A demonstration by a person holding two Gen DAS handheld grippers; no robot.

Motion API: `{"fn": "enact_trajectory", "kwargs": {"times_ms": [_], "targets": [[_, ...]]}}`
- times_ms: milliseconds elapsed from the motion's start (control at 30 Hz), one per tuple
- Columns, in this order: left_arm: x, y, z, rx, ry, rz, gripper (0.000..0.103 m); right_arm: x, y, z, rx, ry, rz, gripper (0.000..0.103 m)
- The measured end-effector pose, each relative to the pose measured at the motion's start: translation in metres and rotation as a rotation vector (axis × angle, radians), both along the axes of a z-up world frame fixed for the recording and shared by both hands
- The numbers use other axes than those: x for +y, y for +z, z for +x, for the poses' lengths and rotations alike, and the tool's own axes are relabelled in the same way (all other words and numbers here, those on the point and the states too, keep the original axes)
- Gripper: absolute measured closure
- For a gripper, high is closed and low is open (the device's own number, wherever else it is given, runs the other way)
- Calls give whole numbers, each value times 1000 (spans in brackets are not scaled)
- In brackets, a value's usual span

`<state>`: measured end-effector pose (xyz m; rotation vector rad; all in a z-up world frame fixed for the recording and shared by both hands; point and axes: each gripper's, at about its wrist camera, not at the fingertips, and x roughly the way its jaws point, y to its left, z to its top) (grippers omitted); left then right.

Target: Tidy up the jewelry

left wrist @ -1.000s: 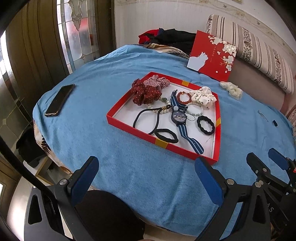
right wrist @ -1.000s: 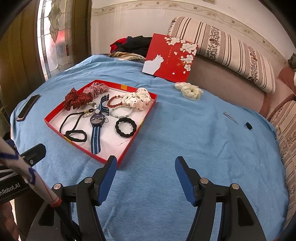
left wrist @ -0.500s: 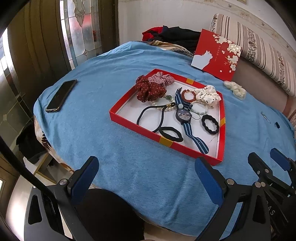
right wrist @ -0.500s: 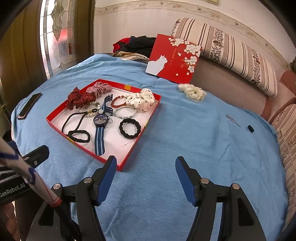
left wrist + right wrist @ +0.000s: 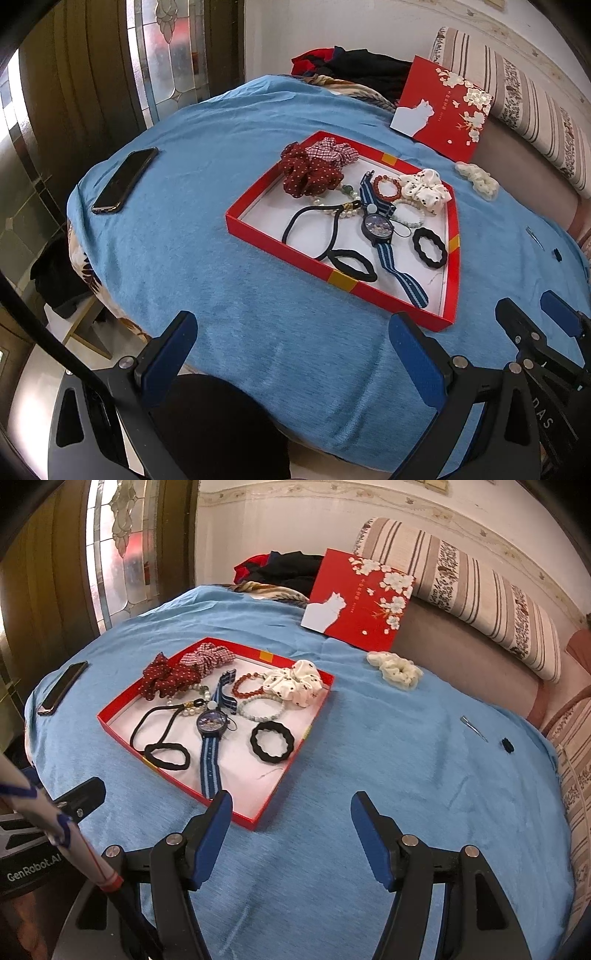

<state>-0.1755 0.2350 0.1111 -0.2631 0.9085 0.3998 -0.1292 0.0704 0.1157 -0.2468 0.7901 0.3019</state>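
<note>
On the blue cloth-covered table (image 5: 207, 258), a shallow red cardboard tray with a white floor (image 5: 255, 238) is sitting with the jewelry and hair ties spread across it. At its far corner a dark red polka-dot scrunchie (image 5: 310, 175) is lying against a red-and-white checked scrunchie (image 5: 334, 149). A white scrunchie with black dots (image 5: 295, 683) is resting near the tray's far right rim, with a reddish-brown bead bracelet (image 5: 249, 686) just beside it and a pale green bead bracelet (image 5: 262, 705) touching that. A blue-faced wristwatch on a navy and light-blue striped fabric strap (image 5: 211, 734) is stretching down the middle, its dial facing up. A thin black elastic cord loop (image 5: 314, 229) is overlapping a thick black hair tie (image 5: 352, 264) near the front rim, and a wavy black hair tie (image 5: 272, 741) is lying alone toward the right side. A pearl strand (image 5: 345, 210) is showing partly under the cord.

Outside the tray, a cream scrunchie (image 5: 395, 670) is lying on the cloth near a red box lid printed with a white cat and blossoms (image 5: 360, 598), which is leaning against the sofa. A black smartphone (image 5: 125, 179) is lying well apart at the left edge.

The left gripper (image 5: 291, 354) is hovering with its blue-padded jaws spread wide and holding nothing. The right gripper (image 5: 291, 830) is likewise gaping, empty, just short of the tray's near corner.
</note>
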Motion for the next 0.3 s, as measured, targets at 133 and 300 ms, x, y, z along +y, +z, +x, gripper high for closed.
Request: {"fn": "enact_trajectory", "kwargs": {"times_ms": [133,300], "targets": [[6,-1,-1,0,17,-6,0,8,0,2,0,18,-2,32],[14,1,-3,-4,46,-1,0,13,-4,6,16,29,4,32]]}}
